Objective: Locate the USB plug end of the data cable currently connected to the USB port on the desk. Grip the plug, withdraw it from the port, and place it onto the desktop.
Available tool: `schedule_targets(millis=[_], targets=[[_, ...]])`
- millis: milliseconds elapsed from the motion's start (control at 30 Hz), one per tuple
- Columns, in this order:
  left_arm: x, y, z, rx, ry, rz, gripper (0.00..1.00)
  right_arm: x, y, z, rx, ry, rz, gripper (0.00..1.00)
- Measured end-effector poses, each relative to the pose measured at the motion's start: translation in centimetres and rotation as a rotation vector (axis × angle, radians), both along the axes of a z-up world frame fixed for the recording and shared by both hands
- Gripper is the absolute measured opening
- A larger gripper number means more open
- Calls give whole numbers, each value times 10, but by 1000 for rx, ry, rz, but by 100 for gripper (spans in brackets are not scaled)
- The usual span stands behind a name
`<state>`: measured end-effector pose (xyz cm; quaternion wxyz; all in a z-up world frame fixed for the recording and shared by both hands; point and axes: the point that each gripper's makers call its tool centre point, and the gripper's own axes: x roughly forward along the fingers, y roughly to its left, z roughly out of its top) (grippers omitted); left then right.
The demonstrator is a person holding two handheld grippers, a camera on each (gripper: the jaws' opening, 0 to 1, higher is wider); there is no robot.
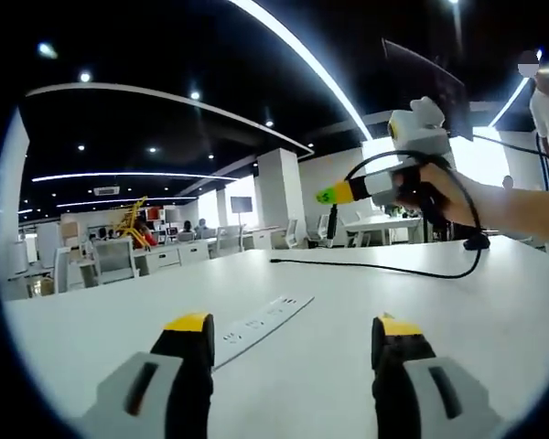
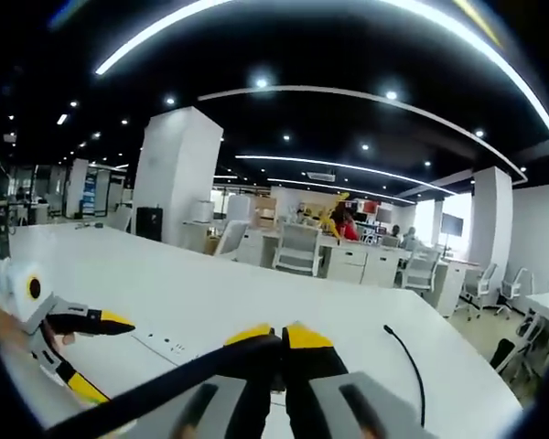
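In the left gripper view our left tool [image 1: 288, 334] stands low over the white table [image 1: 91, 329], its yellow-tipped jaws spread well apart with nothing between them. Just beyond the jaws a flat white power strip [image 1: 261, 322] lies on the table, running away toward the far edge. Further right a black cable [image 1: 366, 265] trails across the tabletop, its free end pointing left and resting on the surface near the far edge. From there it curves right, then loops up off the table into our right tool [image 1: 328, 194], which a hand [image 1: 439, 194] holds raised above the table's right side.

In the right gripper view our left tool [image 2: 96, 357] enters from the left, jaws parted, over the table [image 2: 192, 302]. The strip [image 2: 160, 346] lies just beside it. In the middle, our right tool [image 2: 276, 340] has its jaws pressed together on the cable [image 2: 165, 384], which runs down-left from between the tips. To the right, the cable's free end rests on the table. We cannot tell which end carries the plug.
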<state>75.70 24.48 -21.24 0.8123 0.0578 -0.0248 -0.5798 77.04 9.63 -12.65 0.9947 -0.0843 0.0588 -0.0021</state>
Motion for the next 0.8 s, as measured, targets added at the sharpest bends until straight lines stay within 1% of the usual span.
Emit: schedule_targets(millis=[67,167,267,433,600,633,800], targets=[[-6,3,1,0,0,-1,70,-4,4,0,-29,4,10,5],[-16,7,1,6,2,-5,70,-12,8,1,-48,7,23,5],[-25,12,0,24,-11,-9,71,-21,16,0,-59,14,45,5],[-38,16,1,24,-11,-21,71,-32,28,-5,-135,45,84,5],[-48,17,2,31,-20,-35,71,-37,36,-14,-190,92,129,5],[-50,17,2,28,-19,-37,71,-37,38,-19,-203,115,142,5],[-57,20,-1,18,-3,-42,71,-38,43,-40,-253,183,168,5]])
